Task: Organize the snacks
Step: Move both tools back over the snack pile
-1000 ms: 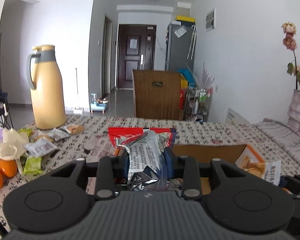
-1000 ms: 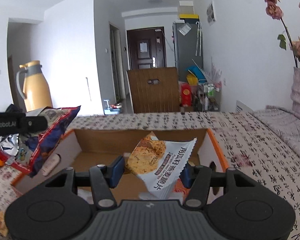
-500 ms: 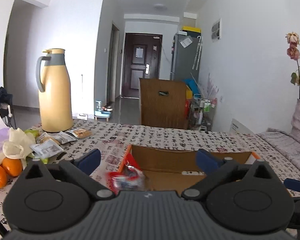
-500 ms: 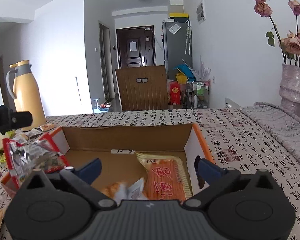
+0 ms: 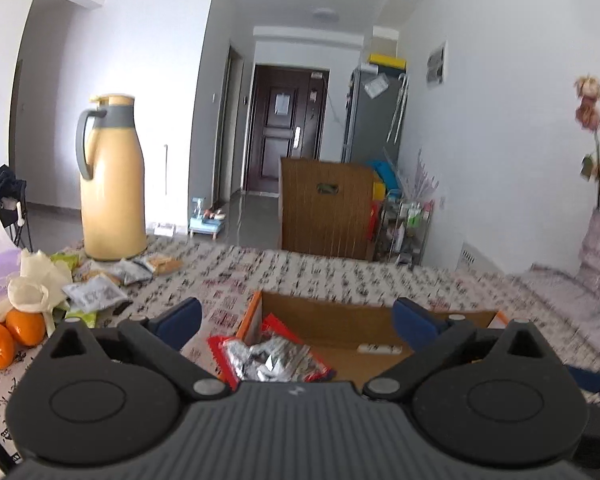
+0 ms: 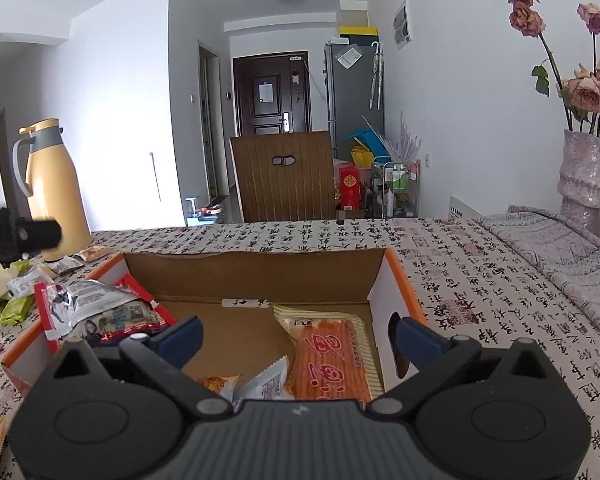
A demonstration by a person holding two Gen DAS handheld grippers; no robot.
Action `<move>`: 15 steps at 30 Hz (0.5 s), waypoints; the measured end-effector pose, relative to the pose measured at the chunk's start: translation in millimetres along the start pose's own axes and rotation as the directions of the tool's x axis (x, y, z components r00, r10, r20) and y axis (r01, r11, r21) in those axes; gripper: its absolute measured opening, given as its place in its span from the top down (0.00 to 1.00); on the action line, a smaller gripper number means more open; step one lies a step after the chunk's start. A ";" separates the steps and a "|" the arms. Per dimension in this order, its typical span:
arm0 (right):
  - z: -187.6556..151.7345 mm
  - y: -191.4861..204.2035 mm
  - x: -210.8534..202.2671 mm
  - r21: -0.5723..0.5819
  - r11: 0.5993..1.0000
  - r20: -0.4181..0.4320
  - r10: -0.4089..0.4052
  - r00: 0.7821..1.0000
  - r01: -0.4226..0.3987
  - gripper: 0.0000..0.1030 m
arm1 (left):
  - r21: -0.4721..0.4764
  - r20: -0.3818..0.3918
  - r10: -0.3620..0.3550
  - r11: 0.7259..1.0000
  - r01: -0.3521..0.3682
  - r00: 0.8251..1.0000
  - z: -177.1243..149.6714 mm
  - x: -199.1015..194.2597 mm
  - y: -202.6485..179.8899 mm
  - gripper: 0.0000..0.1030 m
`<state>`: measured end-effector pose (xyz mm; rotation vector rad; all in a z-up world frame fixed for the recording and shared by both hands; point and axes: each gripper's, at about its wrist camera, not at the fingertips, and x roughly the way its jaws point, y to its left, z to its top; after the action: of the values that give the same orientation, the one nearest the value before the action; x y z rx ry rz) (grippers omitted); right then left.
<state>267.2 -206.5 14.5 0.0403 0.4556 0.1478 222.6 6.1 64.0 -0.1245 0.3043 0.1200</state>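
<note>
Left wrist view: you look over your left gripper at the tabletop.
Far left: oranges and loose snack packets lie near a yellow thermos jug.
Left jaws: spread wide, nothing between them.
Red and silver snack bag: it lies over the left rim of the cardboard box, below your open jaws.
Right wrist view: your right gripper hangs over the same box.
Right jaws: spread wide, gripping nothing.
Box contents: red and silver bag at the left wall, an orange cracker packet flat on the floor at right, a small white-edged packet just beside it.
Far right: vase of dried roses.
</note>
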 end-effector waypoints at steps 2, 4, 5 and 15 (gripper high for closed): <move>3.1 1.5 -6.6 0.000 1.000 0.011 0.006 1.000 -0.006 0.00 | -0.005 0.026 -0.006 1.000 0.006 1.000 5.3 -12.0 -0.8 0.00; 5.7 2.5 -15.6 -0.002 1.000 0.028 0.017 0.999 -0.017 0.00 | -0.006 0.049 -0.020 1.000 0.020 0.999 9.7 -23.4 -2.2 0.00; 7.1 2.8 -20.4 -0.004 1.000 0.034 0.021 0.999 -0.021 0.00 | -0.006 0.057 -0.028 1.000 0.028 0.998 11.5 -28.5 -2.8 0.00; 3.1 -1.5 -71.9 -0.019 0.998 0.064 0.056 0.996 -0.055 0.00 | 0.005 0.086 -0.081 0.997 0.081 0.993 17.4 -73.8 -7.6 0.00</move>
<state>205.0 -218.8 48.5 0.0410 0.3891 0.2045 158.9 -6.2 103.9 -0.1301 0.2128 0.0450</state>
